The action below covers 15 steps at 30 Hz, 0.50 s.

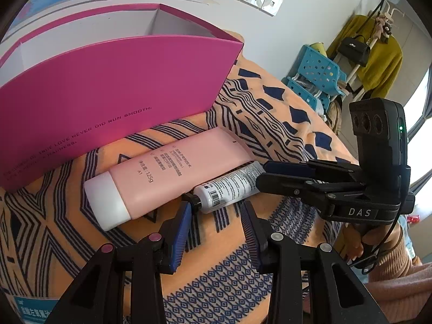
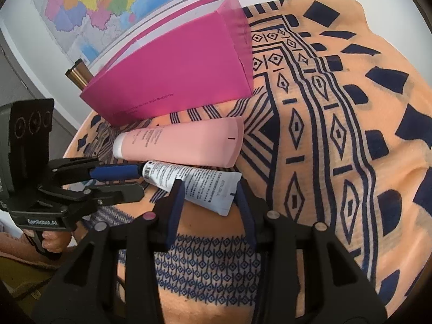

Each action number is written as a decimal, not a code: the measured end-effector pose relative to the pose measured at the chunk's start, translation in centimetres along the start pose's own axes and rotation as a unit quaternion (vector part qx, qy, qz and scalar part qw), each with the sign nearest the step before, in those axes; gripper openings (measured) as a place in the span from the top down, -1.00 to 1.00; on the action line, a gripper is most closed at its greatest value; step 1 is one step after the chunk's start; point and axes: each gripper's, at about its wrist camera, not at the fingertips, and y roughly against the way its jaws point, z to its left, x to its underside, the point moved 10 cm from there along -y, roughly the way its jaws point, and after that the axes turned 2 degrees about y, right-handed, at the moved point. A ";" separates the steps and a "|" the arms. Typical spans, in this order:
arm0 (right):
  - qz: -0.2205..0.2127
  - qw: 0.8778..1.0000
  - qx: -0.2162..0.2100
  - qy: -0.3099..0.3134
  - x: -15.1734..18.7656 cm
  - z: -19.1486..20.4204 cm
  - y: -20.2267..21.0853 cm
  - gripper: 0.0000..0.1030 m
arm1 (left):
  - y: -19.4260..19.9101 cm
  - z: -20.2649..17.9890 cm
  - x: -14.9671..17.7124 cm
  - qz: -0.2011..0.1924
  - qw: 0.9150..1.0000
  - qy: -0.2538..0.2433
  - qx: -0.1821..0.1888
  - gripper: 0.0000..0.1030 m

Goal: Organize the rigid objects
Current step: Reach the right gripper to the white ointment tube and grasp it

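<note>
A pink tube (image 1: 164, 172) with a white cap lies on the patterned cloth beside a small white tube (image 1: 229, 186) with a black cap. An open magenta box (image 1: 108, 86) stands behind them. My left gripper (image 1: 216, 216) is open, its fingers either side of the white tube's capped end. My right gripper (image 2: 209, 191) is open around the flat tail end of the white tube (image 2: 194, 186), and it shows in the left wrist view (image 1: 270, 175). The pink tube (image 2: 183, 143) and the box (image 2: 172, 73) lie beyond. The left gripper (image 2: 129, 181) reaches in from the left.
An orange cloth (image 2: 337, 135) with dark blue patterns covers the table. A map (image 2: 102, 2) hangs on the wall behind. A bronze cylinder (image 2: 78, 75) stands left of the box. Blue stacked baskets (image 1: 316, 81) and a coat rack (image 1: 372, 54) stand beyond the table.
</note>
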 end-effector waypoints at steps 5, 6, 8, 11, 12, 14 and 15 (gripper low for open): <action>-0.003 1.000 -0.005 -0.002 0.0 0.2 0.1 0.11 | 0.1 -0.1 -0.1 -0.004 1.000 -0.001 -0.002 0.27; -0.003 1.000 -0.002 0.001 0.0 0.3 0.1 0.11 | 0.2 -0.2 -0.1 -0.005 1.000 -0.002 -0.002 0.27; -0.002 1.000 0.001 0.004 0.0 0.4 0.1 0.11 | 0.4 -0.3 -0.2 -0.008 1.000 -0.002 -0.001 0.27; -0.003 1.000 0.000 0.005 0.0 0.5 0.2 0.11 | 0.7 -0.3 -0.2 -0.011 1.000 -0.003 -0.003 0.27; -0.005 1.000 0.000 0.006 0.0 0.5 0.3 0.11 | 0.8 -0.3 -0.2 -0.012 1.000 -0.004 -0.003 0.27; -0.006 1.000 0.000 0.009 -0.2 0.7 0.5 0.11 | 1.1 -0.4 -0.2 -0.015 1.000 -0.004 -0.002 0.27; -0.008 1.000 0.000 0.011 -0.3 0.8 0.6 0.11 | 1.2 -0.4 -0.3 -0.017 1.000 -0.004 -0.002 0.27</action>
